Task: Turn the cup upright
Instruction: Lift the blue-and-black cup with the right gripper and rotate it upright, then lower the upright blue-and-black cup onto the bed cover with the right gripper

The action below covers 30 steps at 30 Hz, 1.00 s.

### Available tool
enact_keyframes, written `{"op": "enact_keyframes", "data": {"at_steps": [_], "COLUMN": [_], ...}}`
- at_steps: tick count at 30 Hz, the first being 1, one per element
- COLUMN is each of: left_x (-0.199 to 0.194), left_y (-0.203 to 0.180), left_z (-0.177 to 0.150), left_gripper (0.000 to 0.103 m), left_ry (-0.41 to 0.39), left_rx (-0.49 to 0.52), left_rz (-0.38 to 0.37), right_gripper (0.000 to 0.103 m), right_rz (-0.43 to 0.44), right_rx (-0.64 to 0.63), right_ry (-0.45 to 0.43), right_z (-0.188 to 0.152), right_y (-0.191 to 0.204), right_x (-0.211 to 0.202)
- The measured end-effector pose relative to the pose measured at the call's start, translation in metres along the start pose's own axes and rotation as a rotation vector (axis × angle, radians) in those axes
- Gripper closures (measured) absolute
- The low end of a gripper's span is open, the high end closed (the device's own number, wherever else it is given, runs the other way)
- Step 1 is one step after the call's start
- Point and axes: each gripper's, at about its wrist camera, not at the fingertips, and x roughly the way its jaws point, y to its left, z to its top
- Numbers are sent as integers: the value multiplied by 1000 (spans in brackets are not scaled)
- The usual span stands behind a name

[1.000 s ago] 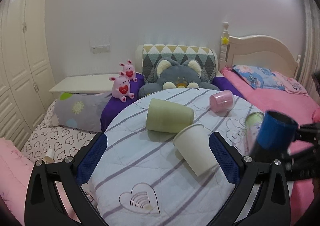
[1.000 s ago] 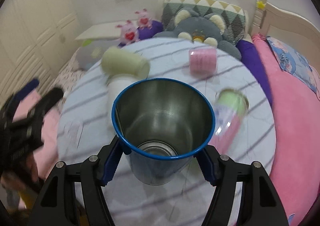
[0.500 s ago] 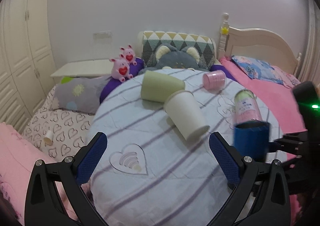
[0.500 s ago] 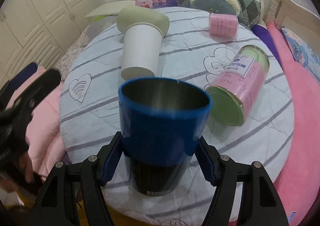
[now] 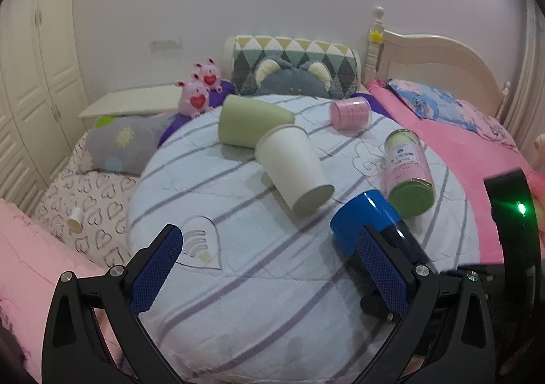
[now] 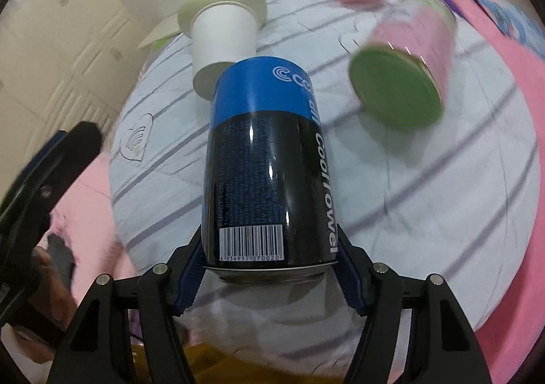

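Observation:
My right gripper (image 6: 269,265) is shut on a blue-and-black metal cup (image 6: 265,159), gripping it near its base. The cup is tipped forward, its mouth pointing away from the camera, low over the round table's near right part. The cup also shows in the left wrist view (image 5: 371,224), lying slanted behind my left gripper's right finger. My left gripper (image 5: 272,268) is open and empty above the table's near edge. A white paper cup (image 5: 293,169), a green cup (image 5: 252,122) and a pink cup (image 5: 351,111) lie on their sides on the table.
The round table (image 5: 238,282) has a light blue striped quilted cover. A pink canister with a green lid (image 5: 407,166) lies on its side at the right. Cushions and plush toys (image 5: 197,94) sit behind the table. A pink bed (image 5: 460,142) is at the right.
The right gripper has tipped the blue cup from mouth-up toward the camera to pointing away and down, lowering it toward the table. The left gripper has drawn back and stayed open.

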Motion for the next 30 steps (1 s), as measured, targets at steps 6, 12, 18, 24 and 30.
{"op": "enact_keyframes", "data": {"at_steps": [6,12,18,24,30], "left_x": [4,8,14,31,56], "left_y": [-14,-32,-56,-88,-94], "left_z": [-1,-2,-3,-4,-7], "left_gripper": [0,0,0,0,0], "left_ry": [32,68,104,156,218], "left_rx": [-1,-38,-134,-218,-343], "left_rz": [-23,-45,-60,3,95], "right_gripper": [25,24,23,23,23], "right_rz": [-5,-47,-116,-141,-137], "right_rx": [-45,-34,-59,-99,-176], "right_ry": [-18,-127,-243,-268,-238], "right_z": [-11,-15,-6,20,39], "right_y": [8,-18,-55,-89,-106], "right_x": [-16,-59,-101,-101,-84]}}
